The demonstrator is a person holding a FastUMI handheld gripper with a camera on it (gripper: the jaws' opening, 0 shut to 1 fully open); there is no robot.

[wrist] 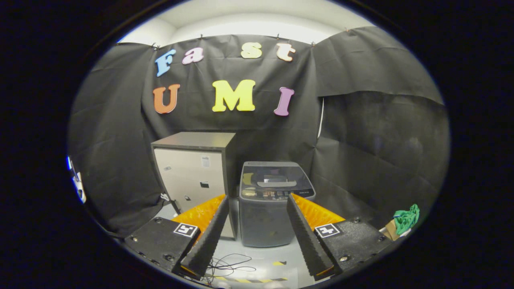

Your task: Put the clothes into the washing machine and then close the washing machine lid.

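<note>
The gripper [257,224] is spread wide, its two fingers [209,237] angled well apart with nothing held between them and nothing touching either one. Framed in the gap between the fingers, some way beyond their tips, stands the washing machine [270,204], a small dark grey top-loading unit sitting upright on the pale floor [261,257]. Its lid [277,176] lies flat and closed on top, with a glossy see-through panel and a strip of controls along the front edge. Just beside the machine, to its left and nearly touching it, stands a taller cabinet [192,172] with a dark top and a light front door carrying a small label and a handle. Loose thin cables [229,263] trail over the floor between the fingers, close in front of the machine, and a line of yellow-and-black striped tape [257,279] runs across the floor nearer the gripper. The clothes [406,218], a crumpled bundle of green fabric, lie far off to the right, well apart from the washing machine and beyond the right finger, resting on what looks like a small cardboard box [388,230]; how many pieces make up the bundle is too small to tell. Black cloth hangs as the wall [369,132] behind and around everything.
</note>
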